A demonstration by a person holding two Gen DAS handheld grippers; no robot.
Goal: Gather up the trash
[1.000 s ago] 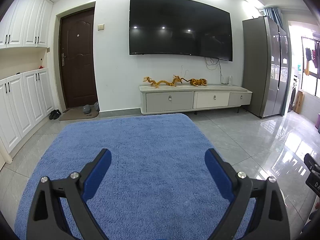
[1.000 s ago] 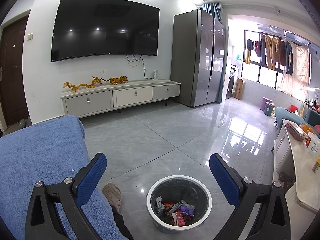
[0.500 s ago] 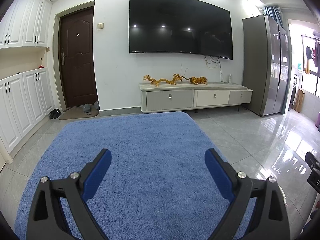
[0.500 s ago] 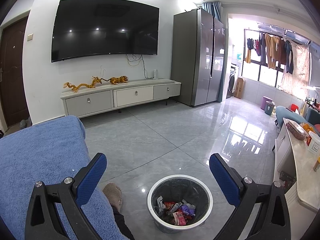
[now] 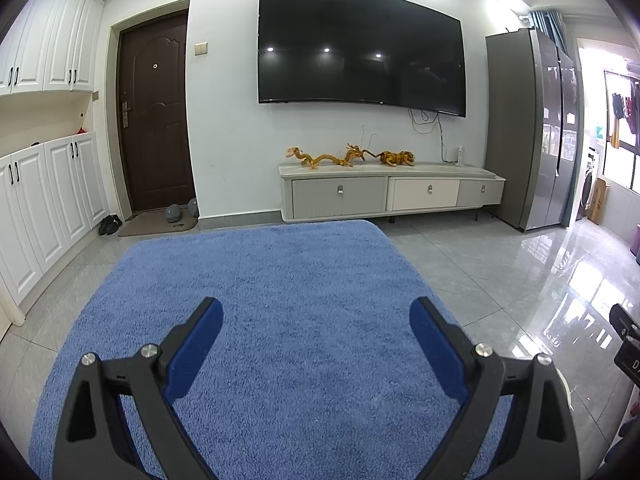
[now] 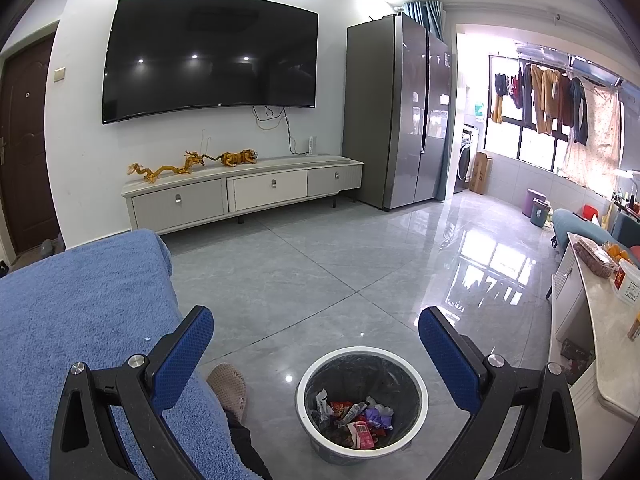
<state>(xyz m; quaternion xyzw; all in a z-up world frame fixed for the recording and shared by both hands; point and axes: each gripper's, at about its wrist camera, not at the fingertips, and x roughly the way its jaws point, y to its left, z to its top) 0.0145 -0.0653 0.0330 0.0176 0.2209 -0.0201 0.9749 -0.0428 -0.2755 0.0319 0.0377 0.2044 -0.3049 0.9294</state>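
Observation:
A round trash bin [image 6: 416, 394] with a white rim and black liner stands on the grey floor in the right wrist view. Several crumpled wrappers [image 6: 358, 420] lie inside it. My right gripper [image 6: 316, 334] is open and empty, held above and just behind the bin. My left gripper [image 5: 316, 330] is open and empty over a blue fluffy cloth surface [image 5: 272, 280], which carries no trash in view. The same blue surface shows at the left of the right wrist view [image 6: 80, 300].
A slippered foot [image 6: 228, 388] rests beside the bin at the blue surface's edge. A TV cabinet [image 5: 392, 196] stands against the far wall, a grey fridge [image 6: 396, 112] to its right. A white counter [image 6: 608, 320] with food items runs along the right.

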